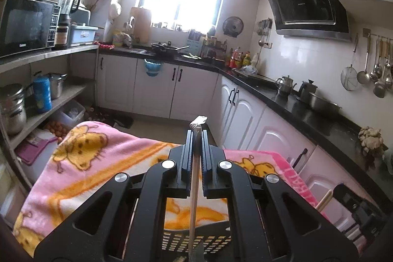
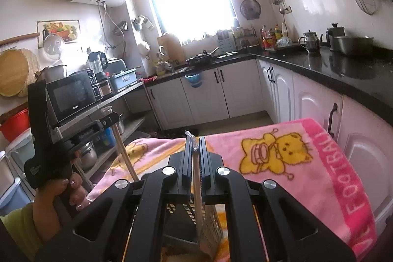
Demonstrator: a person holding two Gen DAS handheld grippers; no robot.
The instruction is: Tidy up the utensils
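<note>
My left gripper [image 1: 196,133] is shut on a pale wooden chopstick [image 1: 194,200] with a foil-wrapped top end [image 1: 198,121]. Its lower end hangs over a black perforated basket [image 1: 196,241]. My right gripper [image 2: 195,139] is shut on a second wooden chopstick [image 2: 197,188], also foil-tipped, held above a perforated utensil holder [image 2: 208,225]. The left gripper [image 2: 109,118] with its chopstick [image 2: 125,156] also shows in the right wrist view, at left, in a person's hand. The right chopstick's end [image 1: 324,199] shows at lower right in the left wrist view.
Both grippers are over a table covered by a pink bear-print towel [image 1: 98,163], also shown in the right wrist view [image 2: 307,163]. White cabinets under a black countertop [image 1: 307,114] run at right. A shelf with a microwave [image 1: 24,26] and pots stands at left.
</note>
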